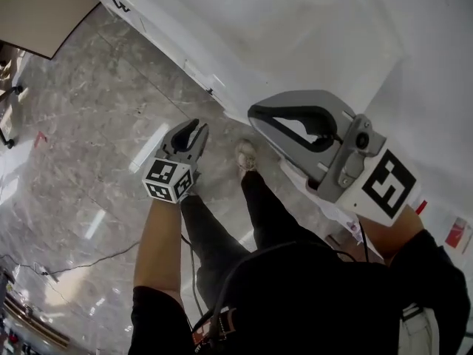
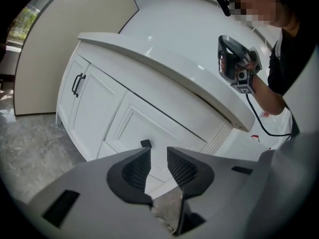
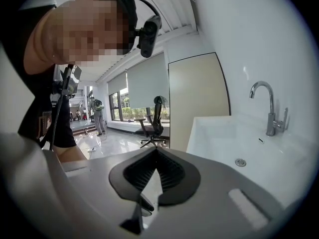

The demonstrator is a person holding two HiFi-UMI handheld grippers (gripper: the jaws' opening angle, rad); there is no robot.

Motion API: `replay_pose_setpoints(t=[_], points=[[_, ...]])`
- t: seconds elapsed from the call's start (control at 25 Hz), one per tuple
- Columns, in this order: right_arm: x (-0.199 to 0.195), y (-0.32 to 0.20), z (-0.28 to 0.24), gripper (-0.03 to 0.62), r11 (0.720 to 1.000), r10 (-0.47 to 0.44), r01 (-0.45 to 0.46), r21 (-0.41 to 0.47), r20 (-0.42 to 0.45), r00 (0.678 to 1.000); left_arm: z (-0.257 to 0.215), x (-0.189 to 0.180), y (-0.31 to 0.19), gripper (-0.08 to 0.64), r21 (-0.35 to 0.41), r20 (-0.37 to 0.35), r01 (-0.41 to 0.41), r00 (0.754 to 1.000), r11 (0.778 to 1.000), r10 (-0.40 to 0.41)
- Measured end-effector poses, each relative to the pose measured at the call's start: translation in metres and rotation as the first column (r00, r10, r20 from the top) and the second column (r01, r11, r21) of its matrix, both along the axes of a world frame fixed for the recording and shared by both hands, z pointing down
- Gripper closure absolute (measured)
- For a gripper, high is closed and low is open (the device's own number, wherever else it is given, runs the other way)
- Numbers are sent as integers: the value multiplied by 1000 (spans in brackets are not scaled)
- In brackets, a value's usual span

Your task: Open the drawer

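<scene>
The white vanity cabinet (image 2: 124, 118) has panelled fronts. One front carries a small black handle (image 2: 145, 143), which sits just beyond and slightly left of my left gripper (image 2: 158, 153). That gripper is open, with nothing between its dark ribbed pads (image 2: 134, 171). In the head view the left gripper (image 1: 198, 129) hangs low over the floor, in front of the cabinet's face, where a black handle (image 1: 211, 91) shows. My right gripper (image 1: 253, 113) is held higher, at the counter edge, jaws shut and empty. In the right gripper view, the right gripper (image 3: 157, 152) points across the basin.
A second black handle (image 2: 77, 83) is on the cabinet door further left. The white countertop (image 2: 164, 63) overhangs the fronts. A sink basin (image 3: 234, 138) with a chrome faucet (image 3: 269, 106) lies to the right. My shoe (image 1: 246, 154) stands on the marble floor (image 1: 89, 139) by the cabinet.
</scene>
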State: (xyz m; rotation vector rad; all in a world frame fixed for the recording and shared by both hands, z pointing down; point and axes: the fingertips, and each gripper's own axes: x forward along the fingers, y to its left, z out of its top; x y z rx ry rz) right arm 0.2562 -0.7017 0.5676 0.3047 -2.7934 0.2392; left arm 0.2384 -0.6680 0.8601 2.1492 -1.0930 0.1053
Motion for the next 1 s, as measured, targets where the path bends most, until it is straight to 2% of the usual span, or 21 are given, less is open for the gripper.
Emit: replay_pose_setpoints(t=[0.24,0.4,0.6,0.76,0.88,0.92,0.96,1.0], points=[[10,3,16,594,998,-46,46,38,-1,999,36,18,-53,366,15,-67,-1,998,1000,2],[27,2,12,594,998,-50,50,28,22,998,56,40,-79,301,-22,-79,-44,996,999,42],[43,-4,7,594,998,-51,50,31,49,997,79,69,-98,299,-91,-141,-93,987,992,80],[50,-14,2,594,999,-41,40,31,47,998,79,72,-101,301,-99,-207,-99,975,990,76],[46,-19,0,594,999,-38,37,30,37,999,74,68,-103,335,-87,-209,-126,972,988,105],[44,-18,0,594,999,-39,38,30,34,999,75,66,-103,360,-90,-203,-124,974,988,103],[44,-16,1,594,999,-44,43,31,31,999,77,64,-102,431,-94,-198,-119,975,988,98],[43,-13,3,594,998,-50,49,35,29,998,79,63,-101,431,-97,-194,-115,976,989,95]])
